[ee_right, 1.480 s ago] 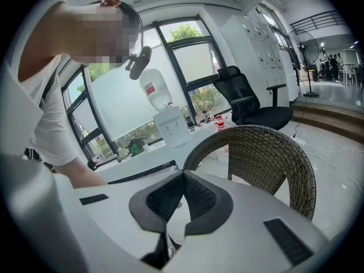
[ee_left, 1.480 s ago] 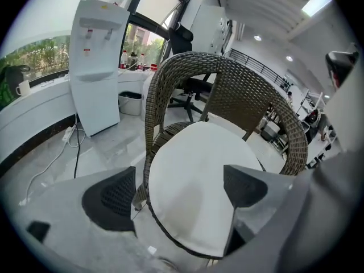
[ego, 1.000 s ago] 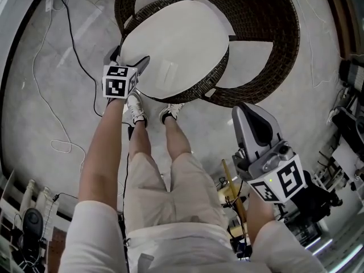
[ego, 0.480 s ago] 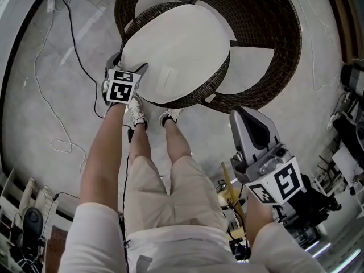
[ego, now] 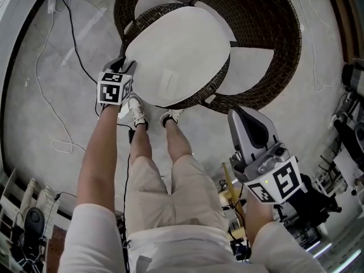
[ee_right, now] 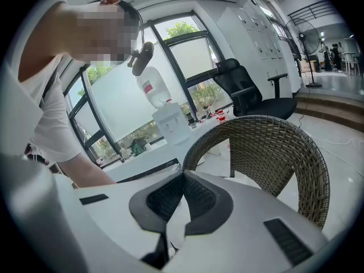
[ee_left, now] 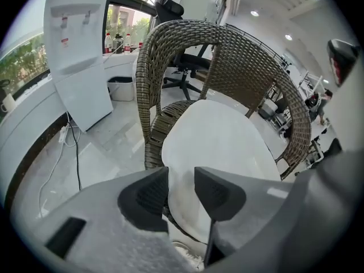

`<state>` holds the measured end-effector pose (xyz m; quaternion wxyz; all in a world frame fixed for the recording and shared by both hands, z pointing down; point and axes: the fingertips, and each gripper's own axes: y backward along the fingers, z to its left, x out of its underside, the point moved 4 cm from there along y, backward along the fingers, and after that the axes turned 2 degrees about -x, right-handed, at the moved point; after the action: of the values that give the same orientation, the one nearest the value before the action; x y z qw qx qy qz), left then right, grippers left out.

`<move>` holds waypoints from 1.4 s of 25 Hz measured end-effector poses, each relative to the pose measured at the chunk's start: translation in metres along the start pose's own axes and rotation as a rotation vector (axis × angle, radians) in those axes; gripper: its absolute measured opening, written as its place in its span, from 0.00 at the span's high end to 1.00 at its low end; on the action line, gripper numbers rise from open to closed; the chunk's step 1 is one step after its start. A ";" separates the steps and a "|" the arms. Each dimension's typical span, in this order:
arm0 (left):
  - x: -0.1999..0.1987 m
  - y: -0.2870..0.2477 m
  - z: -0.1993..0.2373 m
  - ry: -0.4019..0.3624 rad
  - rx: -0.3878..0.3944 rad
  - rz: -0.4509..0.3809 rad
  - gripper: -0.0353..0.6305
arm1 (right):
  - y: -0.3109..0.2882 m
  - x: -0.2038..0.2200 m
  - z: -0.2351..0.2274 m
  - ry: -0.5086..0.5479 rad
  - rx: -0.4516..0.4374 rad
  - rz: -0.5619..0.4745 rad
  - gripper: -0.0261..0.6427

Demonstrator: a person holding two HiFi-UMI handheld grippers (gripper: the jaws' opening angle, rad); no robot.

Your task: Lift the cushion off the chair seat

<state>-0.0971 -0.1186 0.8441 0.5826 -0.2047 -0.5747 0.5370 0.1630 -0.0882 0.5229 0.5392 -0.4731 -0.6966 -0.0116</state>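
A white oval cushion (ego: 176,50) lies on the seat of a dark wicker chair (ego: 261,33). My left gripper (ego: 126,67) is at the cushion's front left edge. In the left gripper view its jaws (ee_left: 182,186) have just been closing, and the cushion's (ee_left: 222,135) rim sits pinched between the two dark pads. My right gripper (ego: 240,115) hangs off to the right of the chair, over the floor and clear of the cushion. In the right gripper view its jaws (ee_right: 183,178) are shut with nothing between them, and the chair's back (ee_right: 284,147) rises behind them.
The person's shoes (ego: 136,111) stand just in front of the chair. A black cable (ego: 74,50) and a white cable (ego: 42,95) trail over the floor at left. A water dispenser (ee_left: 77,50) stands left of the chair. Equipment (ego: 341,152) crowds the right side.
The left gripper's jaws, spread wide at the cushion's edge a second ago, have closed on the rim. The right gripper has barely moved.
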 end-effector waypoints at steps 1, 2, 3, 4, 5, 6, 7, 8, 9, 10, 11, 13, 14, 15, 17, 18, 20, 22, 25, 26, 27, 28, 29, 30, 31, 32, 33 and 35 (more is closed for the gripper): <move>0.000 0.001 0.001 0.018 0.003 0.006 0.75 | 0.000 0.000 0.000 0.001 0.000 0.000 0.96; 0.000 0.001 0.002 0.040 0.004 0.013 0.77 | 0.000 -0.001 0.001 0.002 0.001 0.000 0.96; 0.000 0.002 0.004 0.064 0.003 0.020 0.78 | 0.000 -0.001 0.001 0.003 0.002 -0.001 0.96; 0.001 0.003 0.005 0.082 0.000 0.025 0.79 | 0.001 -0.002 0.001 0.005 0.003 -0.001 0.96; 0.000 0.004 0.006 0.091 -0.006 0.026 0.80 | 0.001 -0.002 0.002 0.007 0.005 -0.002 0.96; 0.000 0.006 0.006 0.090 -0.013 0.024 0.81 | 0.002 -0.001 0.002 0.009 0.007 -0.002 0.96; 0.000 0.007 0.005 0.087 -0.017 0.017 0.84 | 0.003 -0.001 0.002 0.009 0.009 -0.002 0.96; 0.000 0.009 0.005 0.086 -0.017 0.007 0.86 | 0.003 -0.001 0.002 0.008 0.010 -0.002 0.96; 0.000 0.010 0.004 0.093 -0.009 -0.006 0.87 | 0.002 0.000 0.003 0.007 0.011 -0.002 0.96; 0.000 0.012 0.003 0.105 0.004 -0.021 0.88 | 0.002 0.000 0.004 0.007 0.011 -0.002 0.96; 0.000 0.014 0.002 0.120 0.022 -0.039 0.89 | 0.002 0.000 0.005 0.007 0.010 -0.002 0.96; 0.000 0.020 0.001 0.148 0.061 -0.073 0.90 | 0.002 0.000 0.009 0.008 0.008 -0.004 0.96; 0.000 0.022 0.001 0.152 0.076 -0.087 0.90 | 0.002 0.000 0.011 0.009 0.008 -0.006 0.96; 0.000 0.025 0.000 0.147 0.085 -0.097 0.91 | 0.002 -0.001 0.013 0.010 0.008 -0.009 0.96; -0.003 0.031 -0.001 0.131 0.089 -0.119 0.91 | 0.002 -0.003 0.017 0.014 0.009 -0.015 0.96; -0.005 0.035 -0.002 0.133 0.090 -0.135 0.91 | 0.002 -0.004 0.019 0.017 0.010 -0.018 0.96; -0.011 0.042 -0.004 0.151 0.101 -0.169 0.91 | 0.003 -0.007 0.025 0.023 0.011 -0.024 0.96; -0.017 0.052 -0.007 0.170 0.124 -0.198 0.91 | 0.005 -0.012 0.031 0.032 0.013 -0.033 0.96; -0.028 0.069 -0.014 0.170 0.155 -0.233 0.91 | 0.009 -0.021 0.042 0.043 0.017 -0.053 0.96; -0.033 0.075 -0.017 0.159 0.159 -0.245 0.91 | 0.011 -0.024 0.046 0.046 0.017 -0.060 0.96; -0.039 0.082 -0.019 0.145 0.160 -0.259 0.91 | 0.013 -0.026 0.050 0.048 0.018 -0.068 0.96; -0.044 0.088 -0.022 0.130 0.161 -0.271 0.91 | 0.015 -0.029 0.054 0.051 0.019 -0.076 0.96; -0.049 0.095 -0.024 0.115 0.161 -0.282 0.91 | 0.018 -0.031 0.058 0.053 0.020 -0.083 0.96; -0.054 0.102 -0.027 0.100 0.162 -0.291 0.91 | 0.021 -0.034 0.062 0.055 0.020 -0.090 0.96; -0.058 0.109 -0.031 0.085 0.164 -0.299 0.91 | 0.025 -0.036 0.066 0.058 0.020 -0.096 0.96; -0.063 0.116 -0.035 0.069 0.166 -0.308 0.91 | 0.029 -0.039 0.070 0.063 0.021 -0.102 0.96; -0.067 0.122 -0.038 0.053 0.168 -0.318 0.91 | 0.033 -0.041 0.074 0.070 0.023 -0.109 0.96; -0.078 0.136 -0.043 0.018 0.167 -0.341 0.91 | 0.041 -0.047 0.080 0.086 0.031 -0.126 0.96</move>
<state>-0.0938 -0.1235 0.6814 0.6853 -0.0602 -0.5492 0.4745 0.1296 -0.0540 0.4330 0.5740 -0.4189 -0.7014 -0.0552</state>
